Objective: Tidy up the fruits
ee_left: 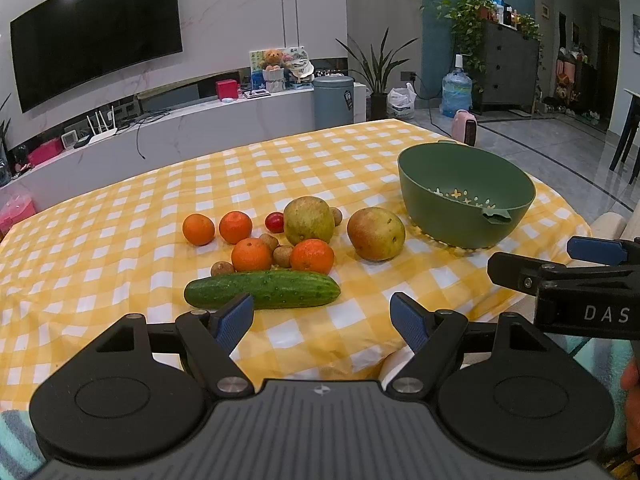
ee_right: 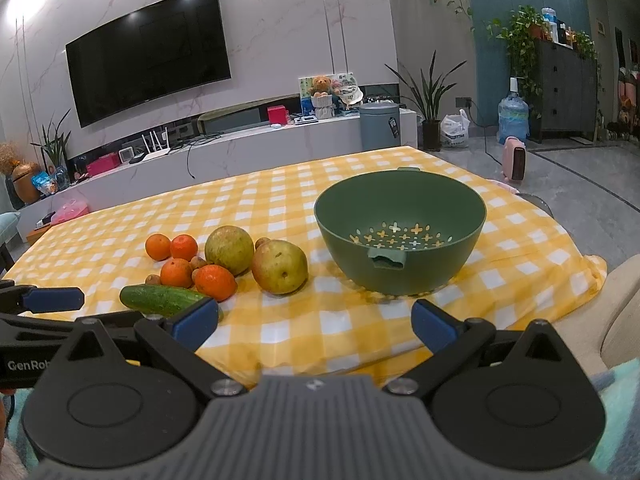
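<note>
Now both hand-held grippers, left (ee_left: 322, 318) and right (ee_right: 315, 320), hover spread and empty; take the nearest russet-green pear (ee_right: 279, 266) across its widest part, then lower it into the empty green perforated plastic bowl (ee_right: 400, 236).

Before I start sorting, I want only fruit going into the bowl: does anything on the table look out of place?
Yes: a cucumber lies along the near edge of the fruit pile, a vegetable among oranges and pears. The green bowl is upright and empty. Nothing looks spilled or damaged.
</note>
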`<state>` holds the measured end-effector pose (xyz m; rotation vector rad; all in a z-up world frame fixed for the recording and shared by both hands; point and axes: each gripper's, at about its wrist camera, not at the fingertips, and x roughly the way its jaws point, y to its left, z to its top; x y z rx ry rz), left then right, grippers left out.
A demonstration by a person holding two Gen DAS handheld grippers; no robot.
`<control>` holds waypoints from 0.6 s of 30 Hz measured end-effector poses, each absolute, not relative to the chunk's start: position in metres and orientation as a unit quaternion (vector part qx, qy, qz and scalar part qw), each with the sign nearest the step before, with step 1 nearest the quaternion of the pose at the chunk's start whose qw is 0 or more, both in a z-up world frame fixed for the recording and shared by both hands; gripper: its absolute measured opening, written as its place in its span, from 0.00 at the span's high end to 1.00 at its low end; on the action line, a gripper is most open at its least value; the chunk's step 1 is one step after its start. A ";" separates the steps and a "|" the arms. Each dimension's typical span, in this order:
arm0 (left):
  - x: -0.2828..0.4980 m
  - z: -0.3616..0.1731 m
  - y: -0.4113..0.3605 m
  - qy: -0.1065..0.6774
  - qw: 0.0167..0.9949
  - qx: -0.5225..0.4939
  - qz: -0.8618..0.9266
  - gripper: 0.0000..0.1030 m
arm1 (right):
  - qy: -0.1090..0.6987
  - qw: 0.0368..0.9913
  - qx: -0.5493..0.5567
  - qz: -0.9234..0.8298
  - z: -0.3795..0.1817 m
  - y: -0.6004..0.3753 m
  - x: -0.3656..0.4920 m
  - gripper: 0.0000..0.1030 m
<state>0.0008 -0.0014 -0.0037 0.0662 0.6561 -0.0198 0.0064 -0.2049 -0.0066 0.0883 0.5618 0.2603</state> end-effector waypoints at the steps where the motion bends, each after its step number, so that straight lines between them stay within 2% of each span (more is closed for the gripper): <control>1: 0.001 -0.004 -0.001 0.322 0.946 0.032 -0.010 0.12 | 0.277 0.951 0.044 0.128 -0.007 -0.205 0.006 0.04; 18: 0.002 -0.005 -0.002 0.324 0.945 0.031 -0.009 0.12 | 0.282 0.950 0.047 0.128 -0.007 -0.205 0.007 0.04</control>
